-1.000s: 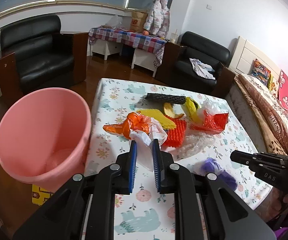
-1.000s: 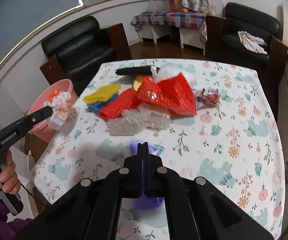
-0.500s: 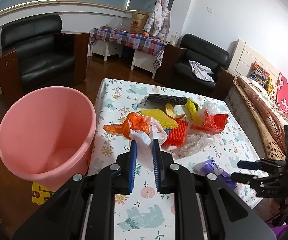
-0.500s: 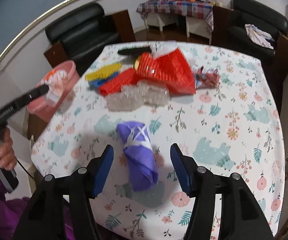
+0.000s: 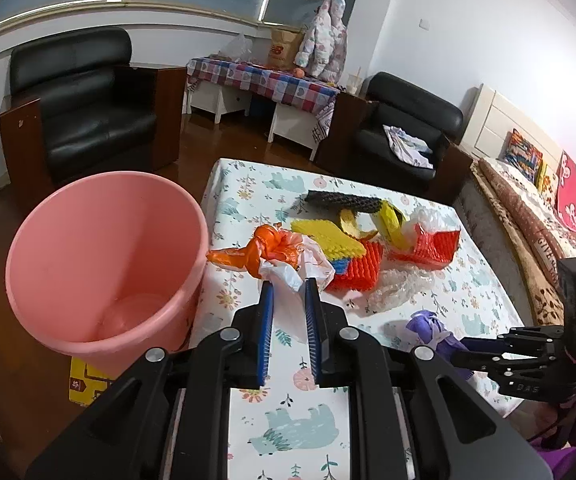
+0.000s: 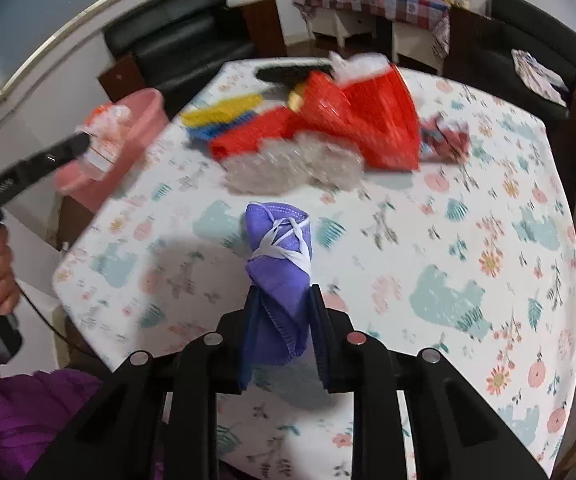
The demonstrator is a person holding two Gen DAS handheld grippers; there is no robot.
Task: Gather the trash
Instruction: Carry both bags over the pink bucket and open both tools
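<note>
The right tool (image 6: 281, 300), gaping around the purple mask (image 6: 279, 264) half a second ago, is now closing on its near end, so this piece looks almost secured. The left tool (image 5: 289, 292) stays clamped on an orange-and-white plastic bag (image 5: 284, 256), just beside the pink bucket (image 5: 104, 256). More wrappers litter the floral-clothed table (image 6: 467, 280); black armchairs stand beyond.
</note>
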